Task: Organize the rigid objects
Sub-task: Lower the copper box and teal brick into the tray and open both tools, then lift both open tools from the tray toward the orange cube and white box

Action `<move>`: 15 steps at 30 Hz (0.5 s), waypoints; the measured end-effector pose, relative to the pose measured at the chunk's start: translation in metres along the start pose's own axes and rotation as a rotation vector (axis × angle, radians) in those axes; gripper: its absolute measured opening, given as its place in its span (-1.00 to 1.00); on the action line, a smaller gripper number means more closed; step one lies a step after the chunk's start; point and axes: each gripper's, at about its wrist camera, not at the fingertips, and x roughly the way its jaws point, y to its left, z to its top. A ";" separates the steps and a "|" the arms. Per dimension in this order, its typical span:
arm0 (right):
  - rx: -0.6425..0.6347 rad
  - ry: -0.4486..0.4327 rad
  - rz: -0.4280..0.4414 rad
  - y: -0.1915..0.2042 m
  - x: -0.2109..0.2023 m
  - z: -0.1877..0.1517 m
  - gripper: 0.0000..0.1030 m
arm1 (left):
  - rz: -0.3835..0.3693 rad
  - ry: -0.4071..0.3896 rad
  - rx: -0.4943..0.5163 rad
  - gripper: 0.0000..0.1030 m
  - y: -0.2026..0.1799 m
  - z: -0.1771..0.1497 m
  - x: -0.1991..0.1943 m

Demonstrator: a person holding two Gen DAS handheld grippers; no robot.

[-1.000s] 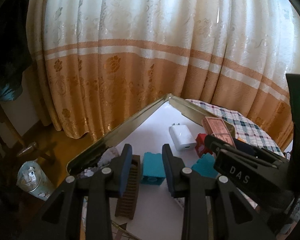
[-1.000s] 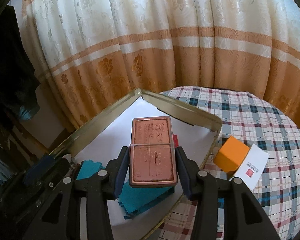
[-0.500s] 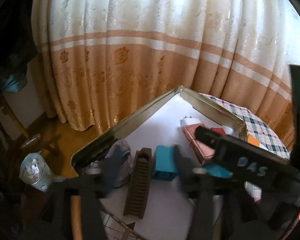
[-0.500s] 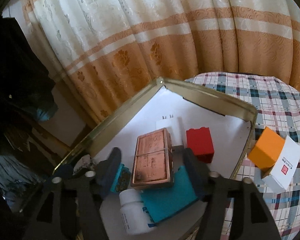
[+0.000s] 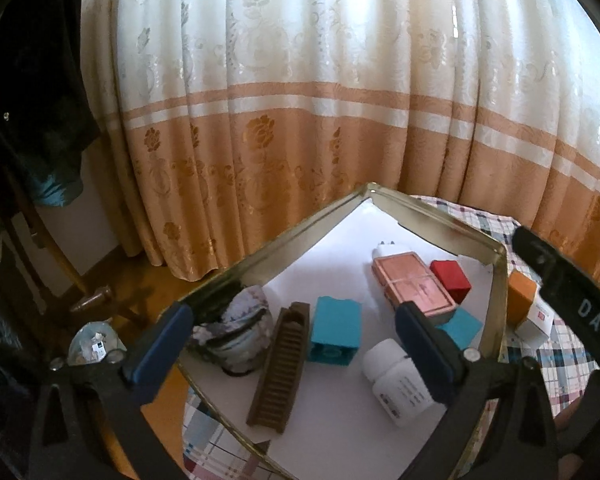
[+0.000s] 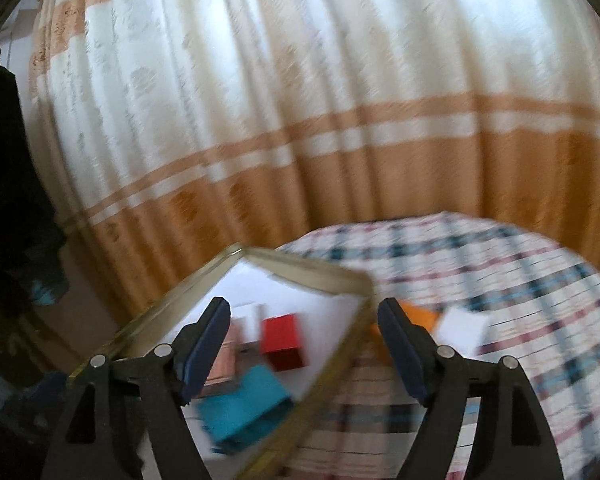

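Note:
A gold-rimmed tray (image 5: pixel 496 280) with a white floor holds a copper-pink box (image 5: pixel 414 282), a red box (image 5: pixel 451 280), a teal block (image 5: pixel 334 334), a second teal piece (image 5: pixel 462 328), a brown ridged bar (image 5: pixel 282 368), a white bottle (image 5: pixel 400 380), a white plug (image 5: pixel 388 247) and a patterned pouch (image 5: pixel 240 332). My left gripper (image 5: pixel 292 344) is open and empty above the tray's near side. My right gripper (image 6: pixel 304 344) is open and empty above the tray's right rim (image 6: pixel 340 344); the red box (image 6: pixel 282 340) and the copper-pink box (image 6: pixel 224 364) lie below it.
An orange box (image 5: pixel 520 296) and a white box (image 5: pixel 538 320) lie on the plaid tablecloth (image 6: pixel 500 300) right of the tray. A cream and orange curtain (image 5: pixel 340 120) hangs behind. Wooden floor and a wrapped object (image 5: pixel 94 344) are at the left.
My right gripper opened, let go of the copper-pink box in the tray and pulled back to the right. My left gripper opened wide and drew back.

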 end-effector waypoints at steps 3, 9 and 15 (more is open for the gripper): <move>-0.028 -0.090 -0.120 -0.011 -0.018 -0.004 0.75 | 0.008 -0.014 0.000 0.99 -0.006 -0.004 -0.004; 0.022 -0.145 -0.249 -0.041 -0.031 -0.008 0.78 | 0.010 -0.034 0.013 0.99 -0.020 -0.013 -0.010; 0.032 -0.089 -0.280 -0.054 -0.023 -0.012 0.78 | 0.008 -0.059 0.038 0.99 -0.032 -0.019 -0.017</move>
